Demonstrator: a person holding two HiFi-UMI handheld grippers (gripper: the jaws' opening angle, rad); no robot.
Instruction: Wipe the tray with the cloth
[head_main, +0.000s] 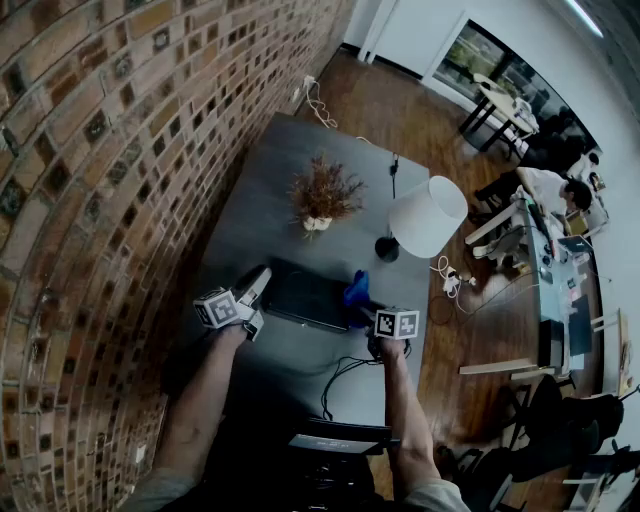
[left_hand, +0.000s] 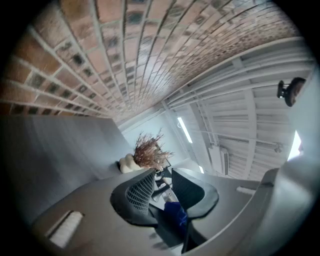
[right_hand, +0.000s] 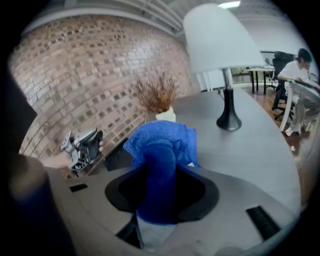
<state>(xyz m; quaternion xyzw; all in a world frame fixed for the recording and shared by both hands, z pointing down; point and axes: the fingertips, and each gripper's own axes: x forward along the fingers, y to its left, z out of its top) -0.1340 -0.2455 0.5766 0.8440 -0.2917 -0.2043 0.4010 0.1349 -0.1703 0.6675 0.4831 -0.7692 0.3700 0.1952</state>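
A black tray (head_main: 300, 298) lies flat on the grey table (head_main: 270, 210). My left gripper (head_main: 255, 290) is at the tray's left edge, and in the left gripper view its jaws stand narrow around the dark rim (left_hand: 167, 236). Over the tray's right end my right gripper (head_main: 375, 308) is shut on a blue cloth (head_main: 357, 290). In the right gripper view the cloth (right_hand: 160, 145) bunches up between and above the jaws and hides the fingertips. That view also shows the left gripper (right_hand: 85, 142) beside the tray (right_hand: 117, 156).
A white-shaded lamp (head_main: 425, 215) on a black base and a dried plant in a white pot (head_main: 322, 195) stand behind the tray. A black cable (head_main: 340, 375) trails over the near table. A brick wall (head_main: 90, 180) runs along the left. People sit at desks far right.
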